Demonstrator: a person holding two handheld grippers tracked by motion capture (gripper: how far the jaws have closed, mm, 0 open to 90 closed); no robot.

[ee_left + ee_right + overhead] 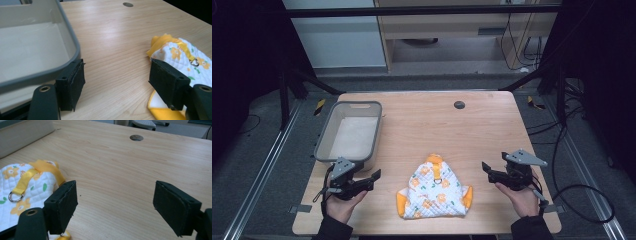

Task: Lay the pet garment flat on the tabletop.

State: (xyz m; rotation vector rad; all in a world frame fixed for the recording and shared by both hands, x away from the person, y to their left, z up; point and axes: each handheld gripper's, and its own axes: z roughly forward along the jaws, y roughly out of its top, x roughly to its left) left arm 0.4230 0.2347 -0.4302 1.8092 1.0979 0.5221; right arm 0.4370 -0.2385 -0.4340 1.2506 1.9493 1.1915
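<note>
One quilted floral garment [435, 190] lies flat, yellow strap end pointing at the surface's [472, 130] far edge; one grey bin [350, 131]. Left gripper [371, 178] and right gripper [488, 170] gape wide, empty.

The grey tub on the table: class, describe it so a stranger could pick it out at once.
Start at the wooden table and look to its left edge. There sits the grey tub, a rectangular plastic bin with rounded corners, just beyond the left gripper. Unlike the soft flowered yellow-and-white cloth item nearby, it is rigid, plain and empty.
</note>
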